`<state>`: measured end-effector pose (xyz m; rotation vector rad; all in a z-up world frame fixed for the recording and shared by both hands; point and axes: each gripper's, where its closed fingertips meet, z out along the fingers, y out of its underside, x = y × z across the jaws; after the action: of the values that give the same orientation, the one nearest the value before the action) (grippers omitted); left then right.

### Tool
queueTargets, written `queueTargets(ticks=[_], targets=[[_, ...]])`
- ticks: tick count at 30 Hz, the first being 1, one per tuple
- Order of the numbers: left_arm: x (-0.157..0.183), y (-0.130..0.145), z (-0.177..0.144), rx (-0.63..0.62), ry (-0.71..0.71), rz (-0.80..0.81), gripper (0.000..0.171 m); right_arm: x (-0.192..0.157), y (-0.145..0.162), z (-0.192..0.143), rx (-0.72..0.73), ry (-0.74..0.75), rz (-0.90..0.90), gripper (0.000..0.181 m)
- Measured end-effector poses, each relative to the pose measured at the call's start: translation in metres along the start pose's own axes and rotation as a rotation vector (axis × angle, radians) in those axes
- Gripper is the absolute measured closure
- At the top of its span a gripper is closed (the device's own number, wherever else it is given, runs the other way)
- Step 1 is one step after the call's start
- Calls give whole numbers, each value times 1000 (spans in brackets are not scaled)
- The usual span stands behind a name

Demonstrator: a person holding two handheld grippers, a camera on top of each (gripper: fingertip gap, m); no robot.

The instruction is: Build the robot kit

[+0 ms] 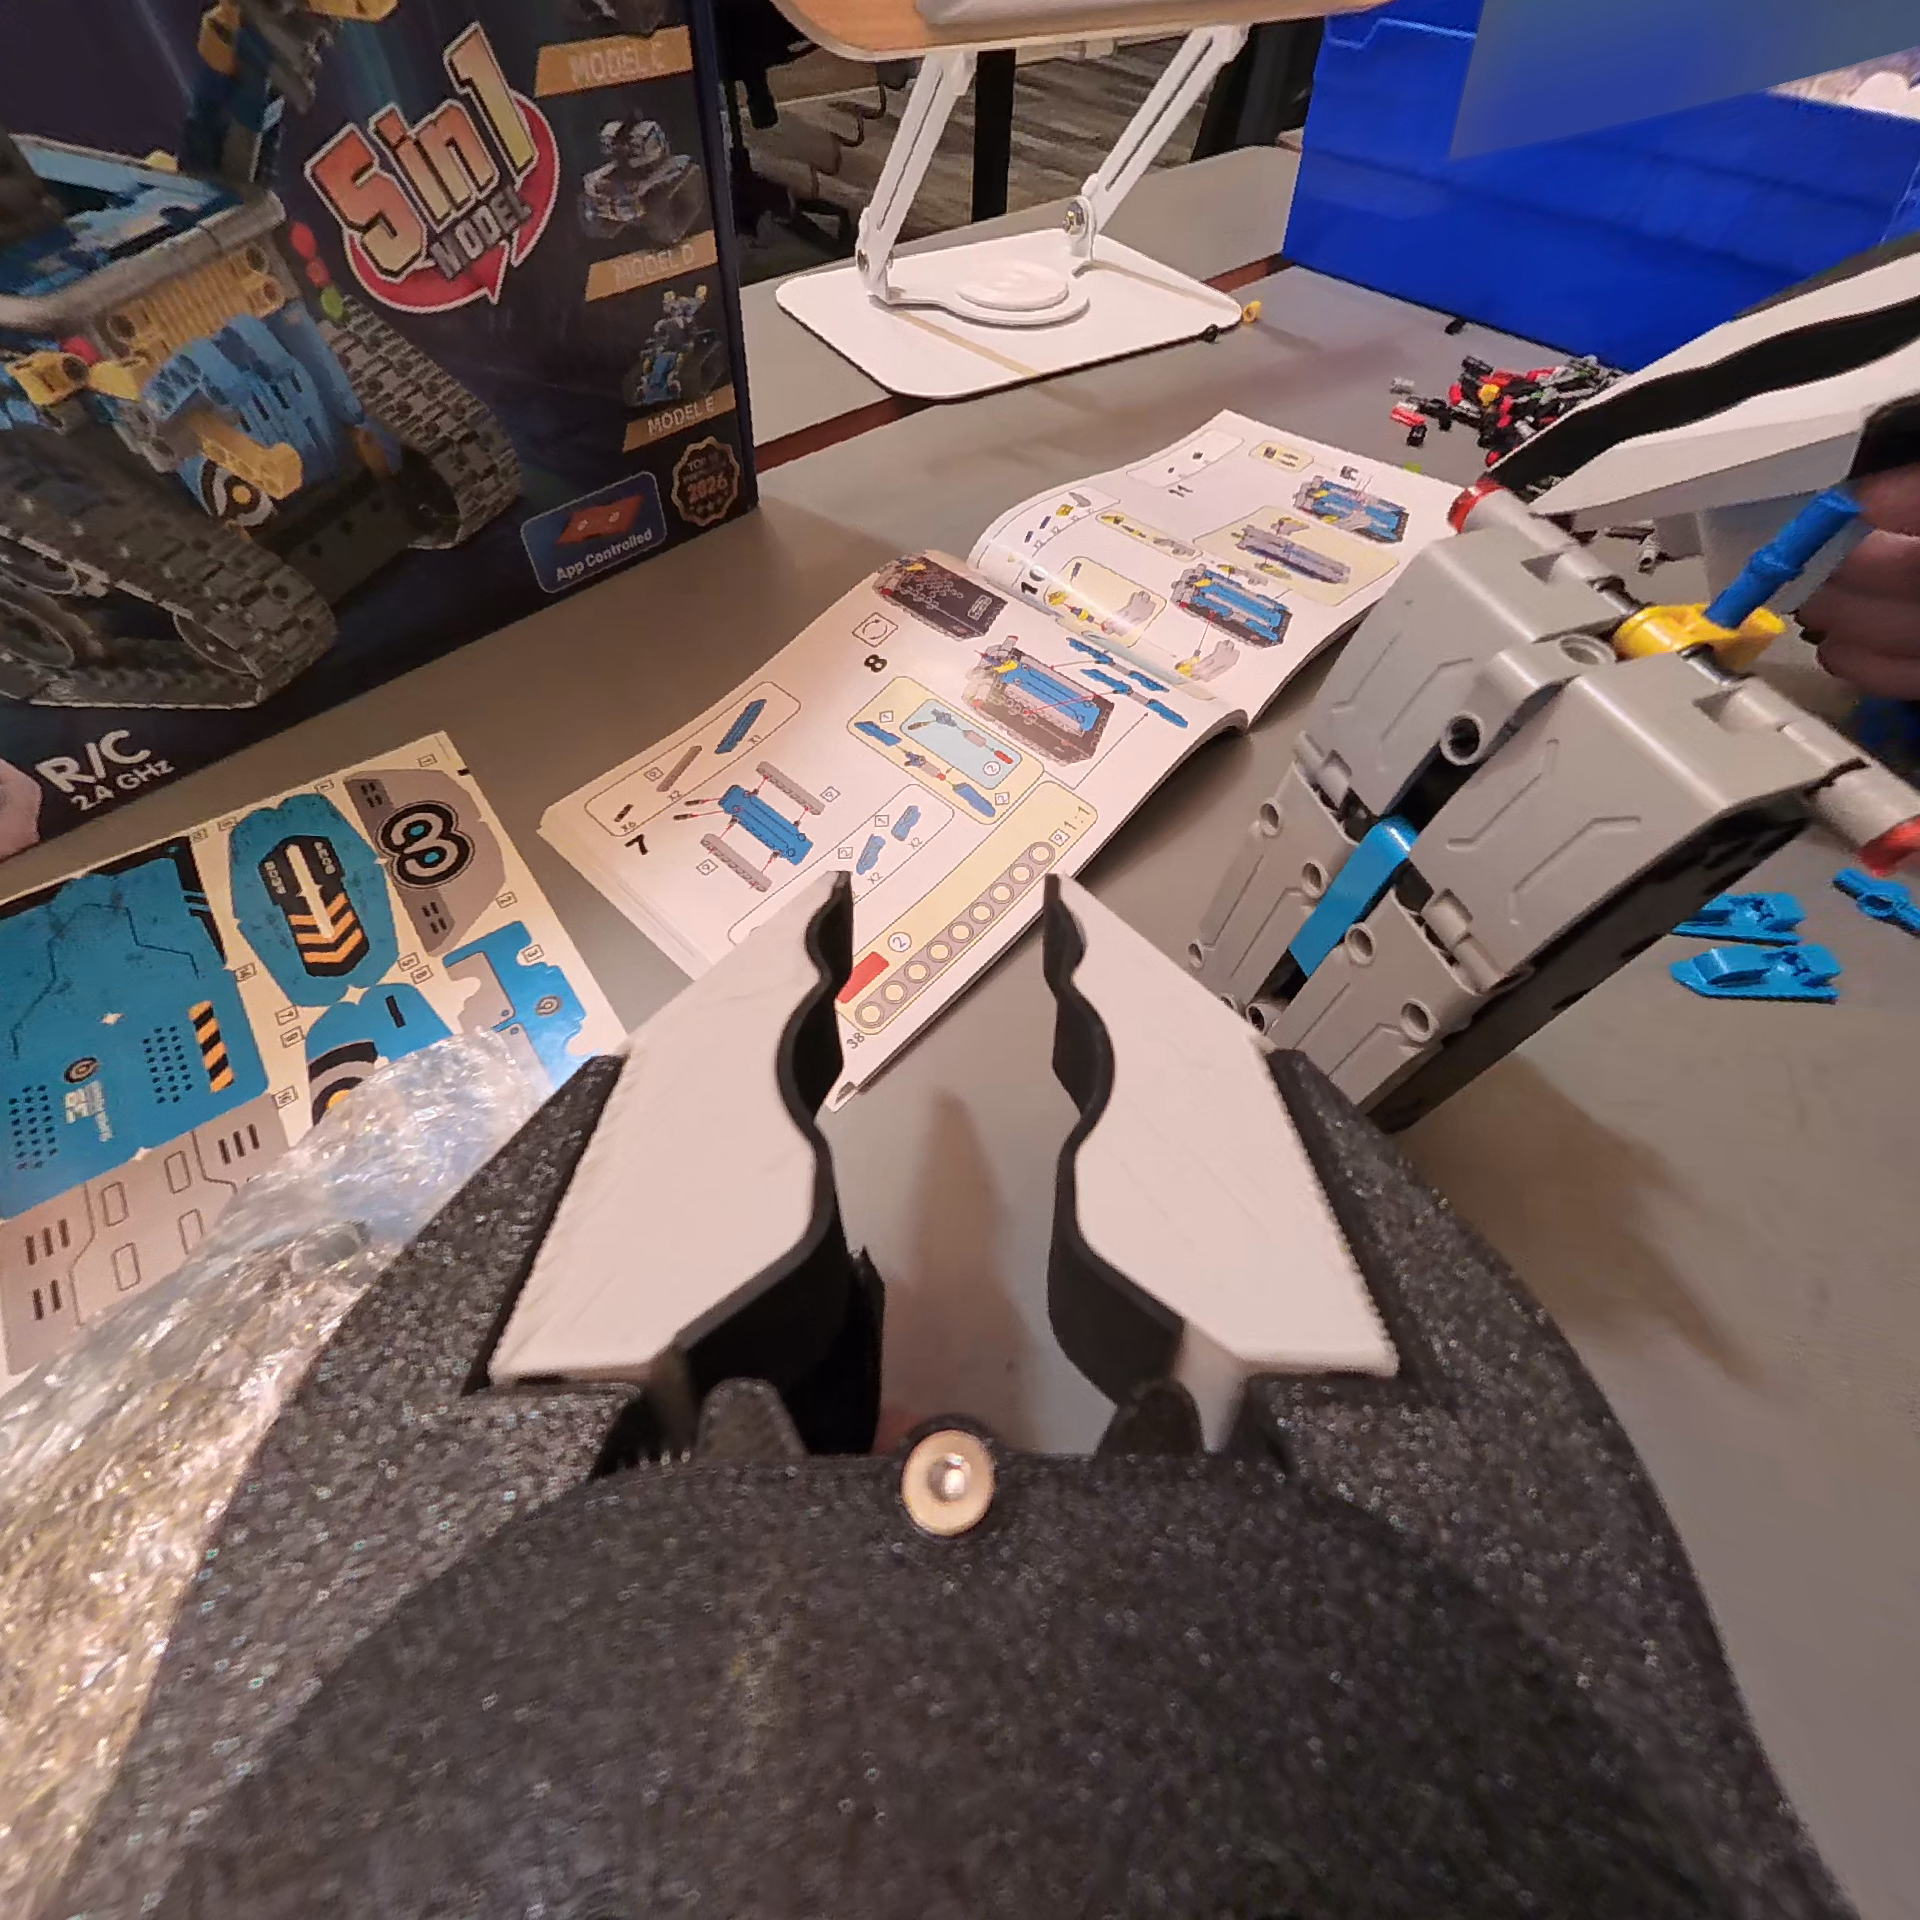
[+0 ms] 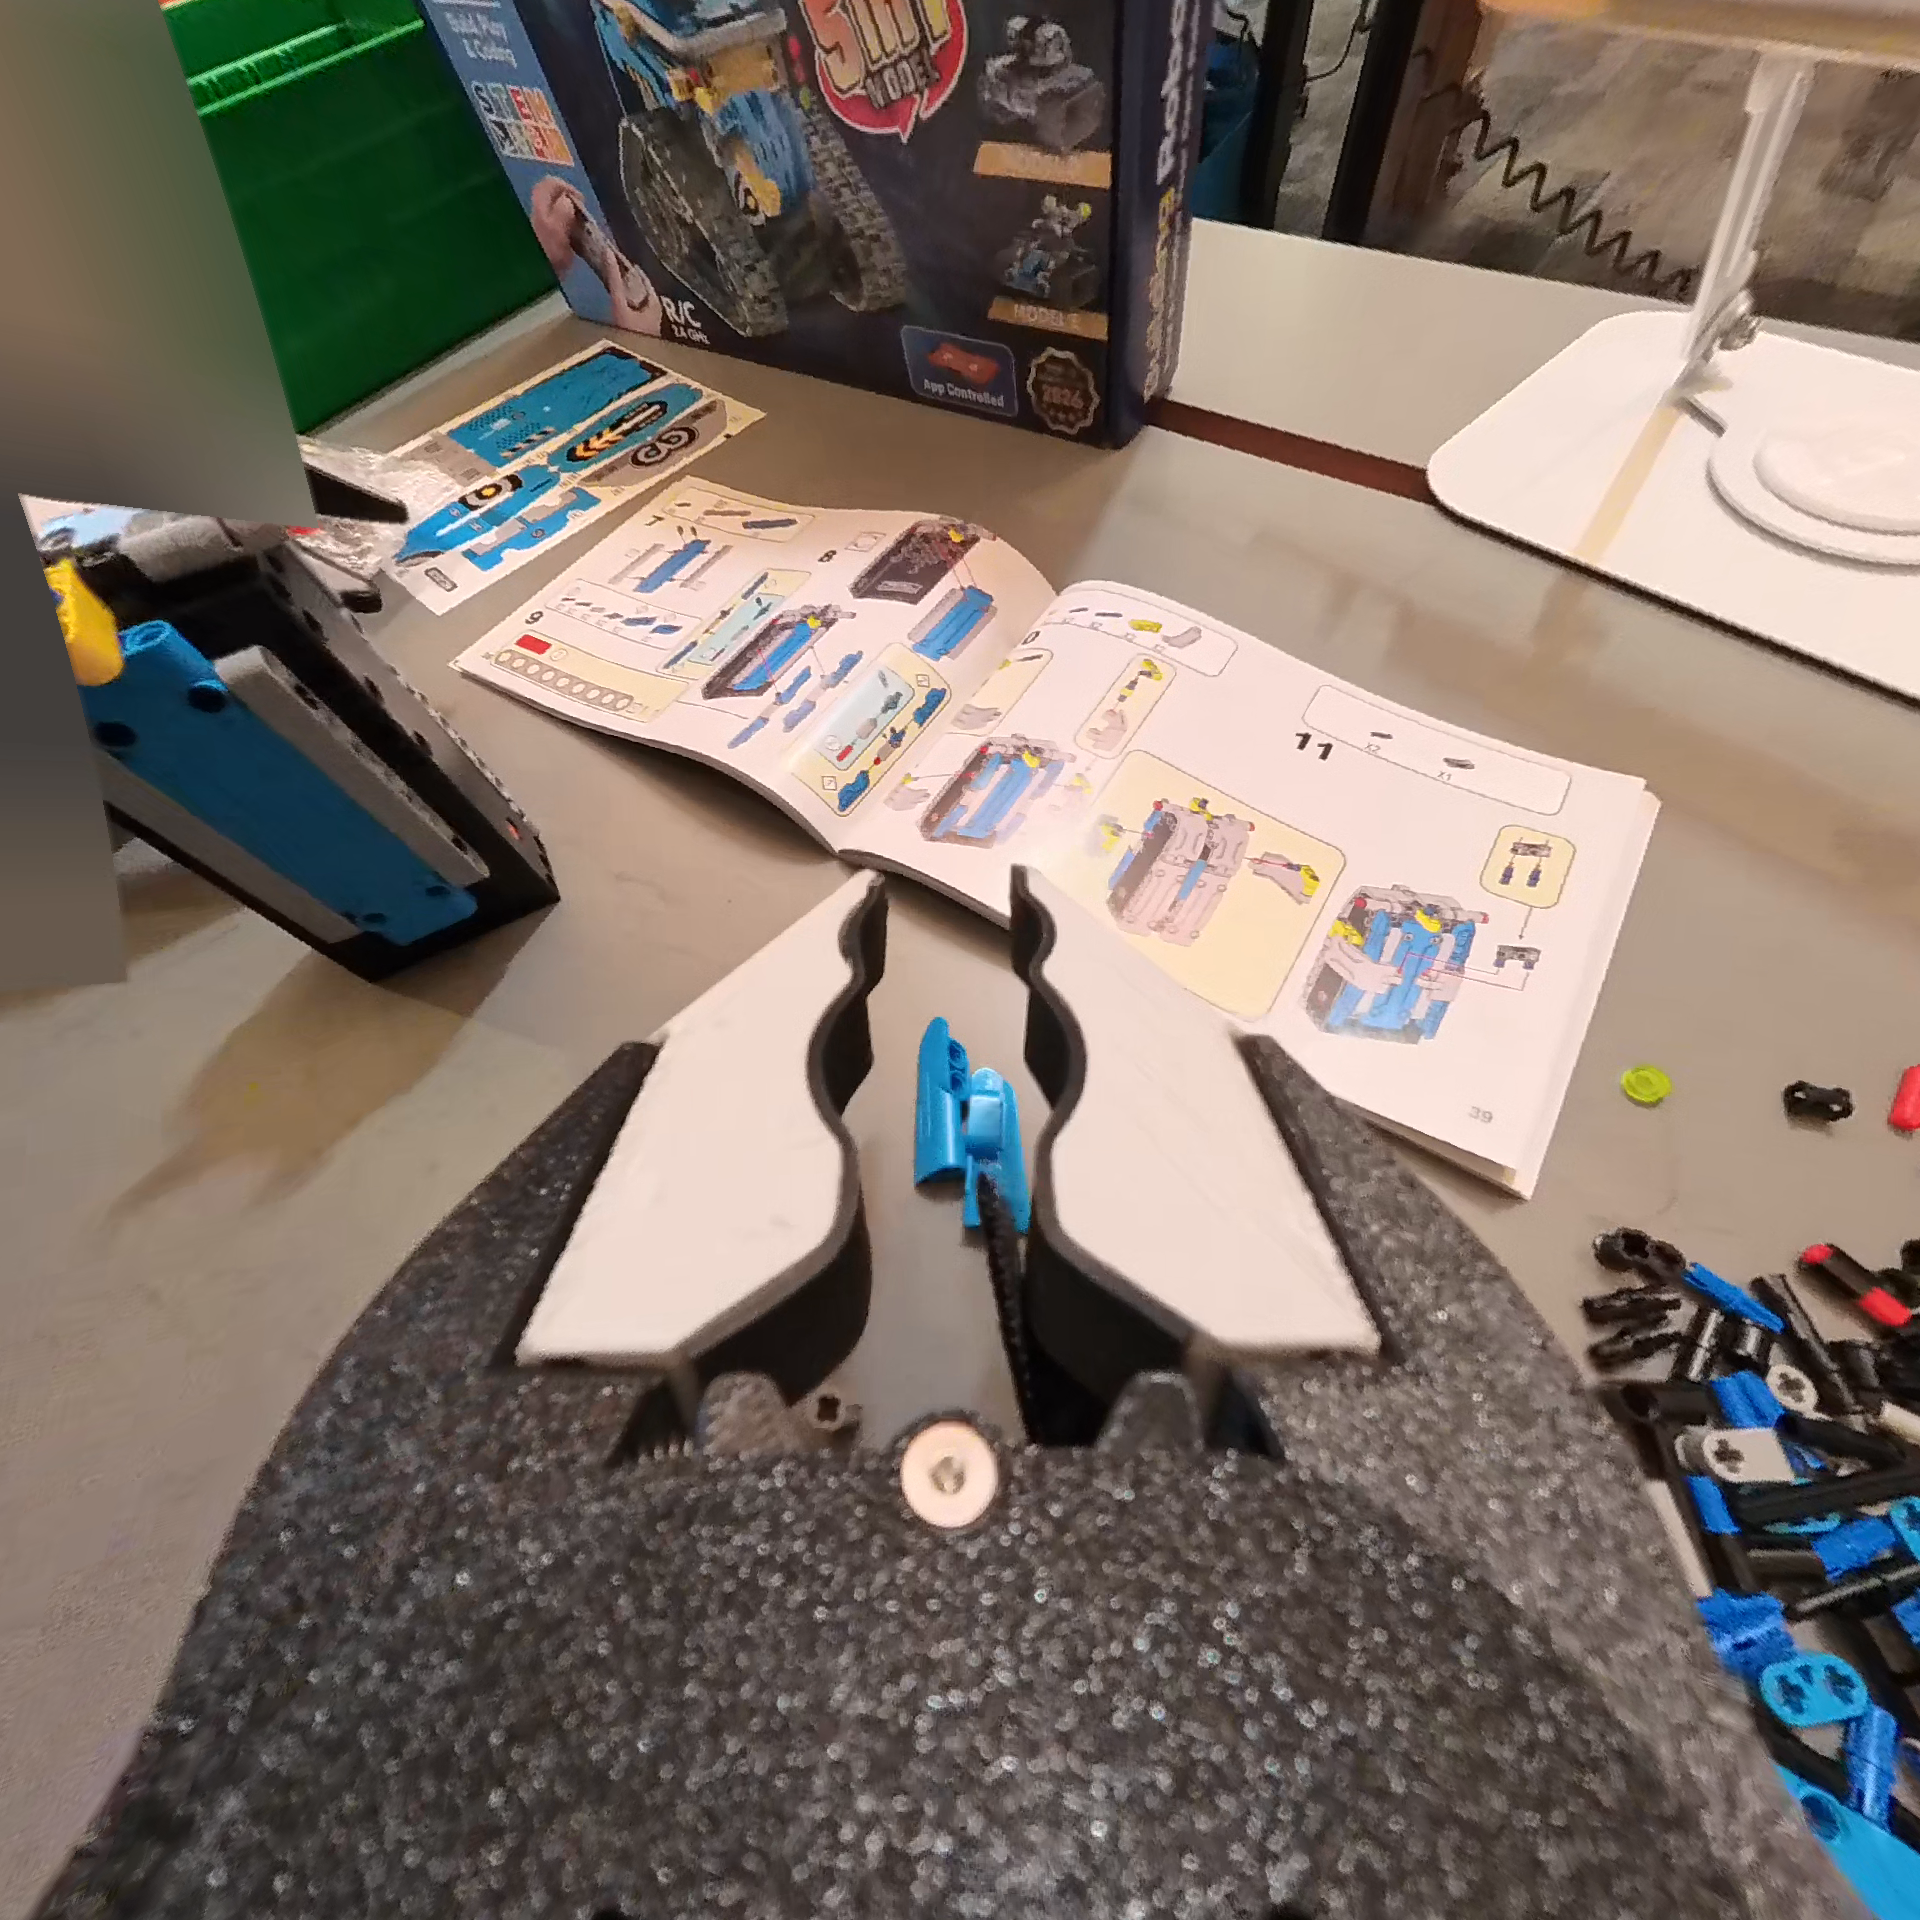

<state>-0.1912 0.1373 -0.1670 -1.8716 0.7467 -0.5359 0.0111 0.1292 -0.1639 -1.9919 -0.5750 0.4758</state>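
Blue piece (image 2: 966,1117): small plastic building part, standing in the gap of my right claw (image 2: 948,883), just on my side of the open instruction booklet (image 2: 1039,727).
Handling, my guess: light, stiff and smooth, so it could twist or pop out under a slack pinch. Its flat sides look like the best place to take it.
Right claw: fingers parted, tips over the booklet's near edge. The piece sits close against the right finger, not squeezed from both sides (whether it touches that pad I cannot tell).
Left claw (image 1: 945,894): parted about as far, nothing in it, tips above the booklet's near corner.
Grey and blue model (image 1: 1507,790): beside the booklet, tilted, lower end on the desk (image 2: 312,1143). What props its upper end I cannot make out.
Handling, my guess: bulkier and heavier, pressed together, so parts may come loose if it is levered. The broad grey flanks are the place to grip.
Sticker sheet (image 1: 208,987): flat on the far side of the booklet from the model, partly under bubble wrap (image 1: 260,1247).
Toy box (image 1: 364,312): upright behind the booklet.
Loose parts (image 2: 1766,1455): black, blue and red heap, off the booklet's corner nearest my right claw.
White stand (image 2: 1662,468): beyond the booklet, well apart.
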Motion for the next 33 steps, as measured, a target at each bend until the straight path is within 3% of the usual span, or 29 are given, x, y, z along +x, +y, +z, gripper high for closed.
queueTargets(ticks=[17,33], targets=[[-2,1,-1,-1,-7,-8,143,-3,-7,1,48,92,-117,162],[2,3,0,-20,0,11,143,-7,-5,3,39,86,-147,162]])
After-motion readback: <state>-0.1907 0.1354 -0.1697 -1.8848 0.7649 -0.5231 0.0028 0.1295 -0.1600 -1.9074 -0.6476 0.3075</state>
